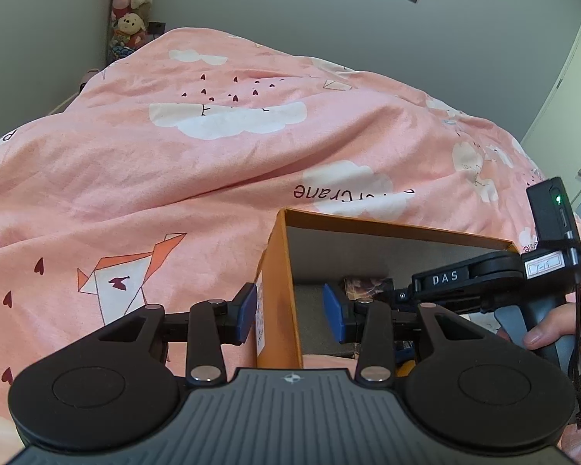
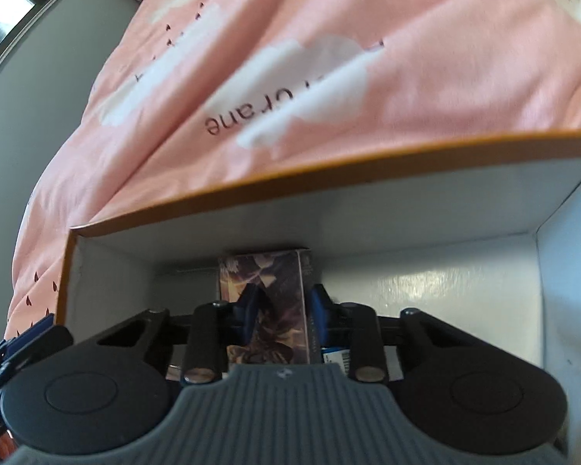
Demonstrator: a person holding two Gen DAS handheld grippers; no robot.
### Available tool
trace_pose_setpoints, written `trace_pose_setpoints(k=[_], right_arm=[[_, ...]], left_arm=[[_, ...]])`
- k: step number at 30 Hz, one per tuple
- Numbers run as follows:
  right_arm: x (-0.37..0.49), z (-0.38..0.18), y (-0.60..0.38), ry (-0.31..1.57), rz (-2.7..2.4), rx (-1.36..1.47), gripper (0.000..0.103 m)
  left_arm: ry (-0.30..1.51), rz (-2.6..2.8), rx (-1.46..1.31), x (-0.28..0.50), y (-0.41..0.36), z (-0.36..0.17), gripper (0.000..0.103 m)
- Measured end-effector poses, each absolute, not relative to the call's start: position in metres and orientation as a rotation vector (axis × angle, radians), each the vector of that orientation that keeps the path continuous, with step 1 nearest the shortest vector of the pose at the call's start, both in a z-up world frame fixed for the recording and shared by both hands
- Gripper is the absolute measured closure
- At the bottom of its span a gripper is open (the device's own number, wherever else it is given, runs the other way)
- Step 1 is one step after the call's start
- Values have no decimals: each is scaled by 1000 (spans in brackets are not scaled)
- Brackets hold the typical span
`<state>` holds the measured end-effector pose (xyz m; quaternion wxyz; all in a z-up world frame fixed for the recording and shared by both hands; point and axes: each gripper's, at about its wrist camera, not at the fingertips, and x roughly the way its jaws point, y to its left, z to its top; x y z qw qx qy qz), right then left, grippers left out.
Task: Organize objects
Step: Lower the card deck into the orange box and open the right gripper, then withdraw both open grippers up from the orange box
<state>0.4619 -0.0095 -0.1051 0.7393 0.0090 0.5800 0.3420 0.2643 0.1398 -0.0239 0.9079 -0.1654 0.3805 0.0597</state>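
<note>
An open orange cardboard box point(image 1: 277, 290) with a white inside lies on the pink bed cover. My left gripper point(image 1: 290, 310) is open, one blue pad outside and one inside the box's left wall, not touching it. My right gripper point(image 2: 281, 319), seen reaching in from the right in the left wrist view point(image 1: 403, 294), is inside the box point(image 2: 251, 190). It is shut on a small printed card box point(image 2: 269, 294) and holds it upright near the back wall. The card box also shows in the left wrist view point(image 1: 368, 285).
A pink duvet point(image 1: 213, 155) with clouds and paper cranes covers the bed around the box. More small items, one blue point(image 2: 335, 356), lie on the box floor under my right gripper. Plush toys point(image 1: 131, 4) hang by the far wall. A door point(image 1: 573, 77) is at right.
</note>
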Motion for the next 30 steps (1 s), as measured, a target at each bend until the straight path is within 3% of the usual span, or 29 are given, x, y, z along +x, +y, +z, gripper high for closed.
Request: trace_pose_setpoints(k=[11, 20, 24, 26, 30], right_arm=[[457, -118, -10, 1356, 739, 44, 75], [442, -84, -20, 1249, 830, -124, 73], [424, -54, -34, 1156, 844, -308, 66], [413, -45, -43, 1120, 836, -411, 49], [398, -42, -53, 1085, 810, -647, 46]], left_arm=[[794, 99, -359, 268, 137, -27, 58], [760, 102, -376, 253, 132, -16, 58], [748, 103, -389, 244, 128, -12, 58], [741, 99, -402, 240, 126, -10, 58], [735, 88, -432, 229, 125, -8, 58]])
